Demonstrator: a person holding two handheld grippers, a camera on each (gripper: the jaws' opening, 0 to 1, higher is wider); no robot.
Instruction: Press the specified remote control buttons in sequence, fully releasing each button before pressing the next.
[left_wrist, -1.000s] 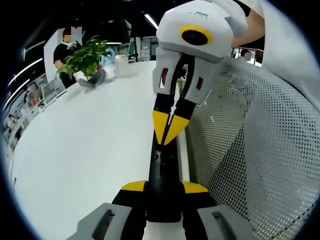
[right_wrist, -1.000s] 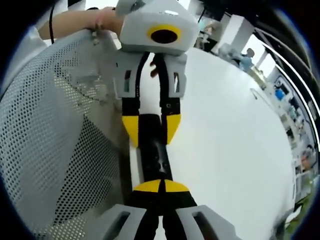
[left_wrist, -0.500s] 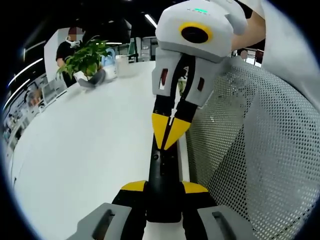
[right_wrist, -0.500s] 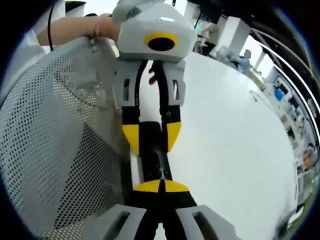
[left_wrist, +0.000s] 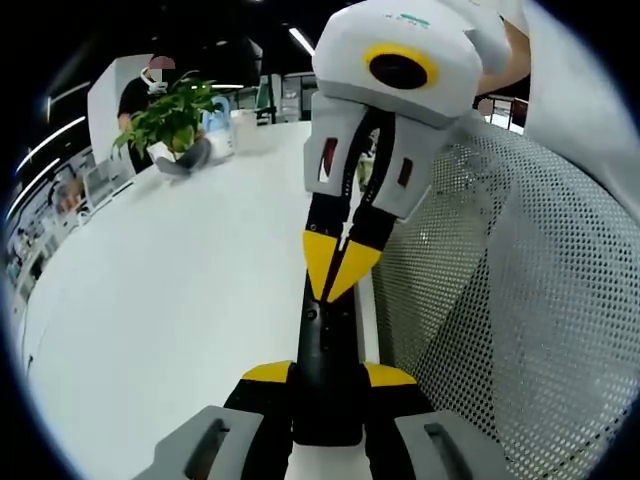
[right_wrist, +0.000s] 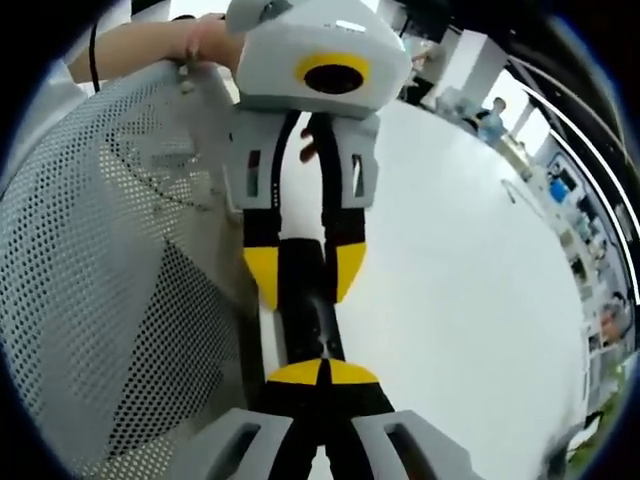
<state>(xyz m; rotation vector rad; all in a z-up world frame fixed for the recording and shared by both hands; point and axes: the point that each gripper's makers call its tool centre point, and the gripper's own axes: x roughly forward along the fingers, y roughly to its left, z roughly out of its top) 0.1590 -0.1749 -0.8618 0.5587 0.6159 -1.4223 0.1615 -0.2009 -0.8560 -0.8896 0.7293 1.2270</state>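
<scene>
Left gripper view, left tool (left_wrist: 329, 380) clamping remote (left_wrist: 328, 345), right tool (left_wrist: 337, 268) tip-down

My remote (left_wrist: 328, 350) is black, my jaw tips yellow, the table (left_wrist: 180, 290) white, the perforated mesh (left_wrist: 510, 300) white, maybe pale grey.

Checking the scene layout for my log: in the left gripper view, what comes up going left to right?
Potted plant → white table → black remote control, held in the left gripper → white mesh basket.
</scene>
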